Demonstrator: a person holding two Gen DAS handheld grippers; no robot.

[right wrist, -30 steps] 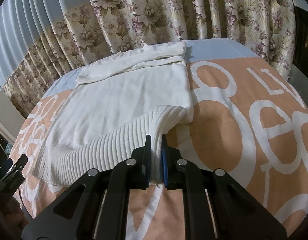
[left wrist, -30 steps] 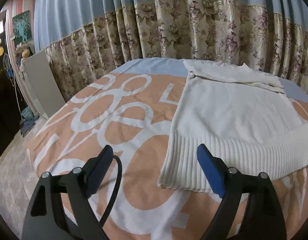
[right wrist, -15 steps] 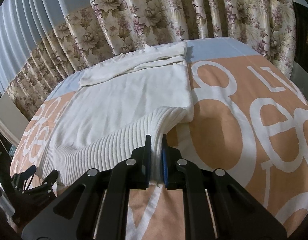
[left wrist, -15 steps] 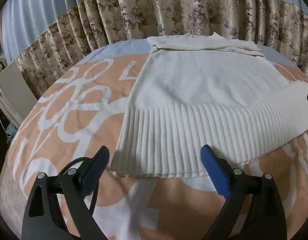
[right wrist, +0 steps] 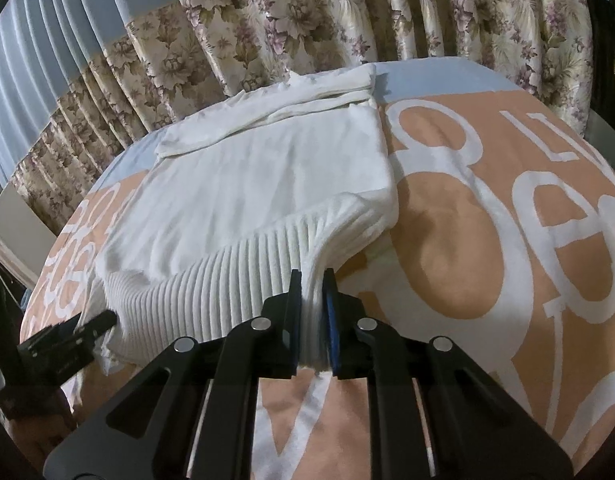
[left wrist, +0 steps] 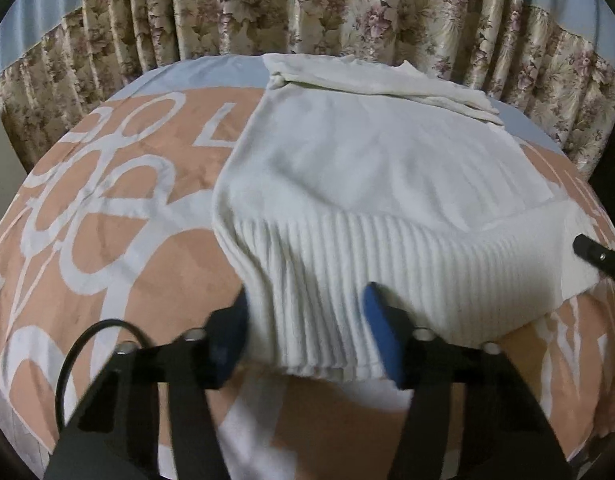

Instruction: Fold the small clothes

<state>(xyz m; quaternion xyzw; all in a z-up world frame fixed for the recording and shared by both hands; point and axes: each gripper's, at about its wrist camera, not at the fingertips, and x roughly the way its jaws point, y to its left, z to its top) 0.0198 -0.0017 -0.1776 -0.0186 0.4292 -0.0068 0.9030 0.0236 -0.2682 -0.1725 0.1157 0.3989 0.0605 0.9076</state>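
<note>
Left tool [left wrist: 305,322], its jaws apart, has moved in from beside the white sweater [left wrist: 371,184] on the bed [left wrist: 107,240] to straddle its ribbed hem [left wrist: 387,272], while the right tool [right wrist: 312,304] stays clamped on the other corner, so a two-corner fold looks close.

A bed [left wrist: 119,240] (orange-and-white cover) carries a white sweater [left wrist: 371,168].

left hand-held gripper [left wrist: 307,320]: motion-blurred | sweater [left wrist: 367,200] hem corner: hidden between fingers
</note>
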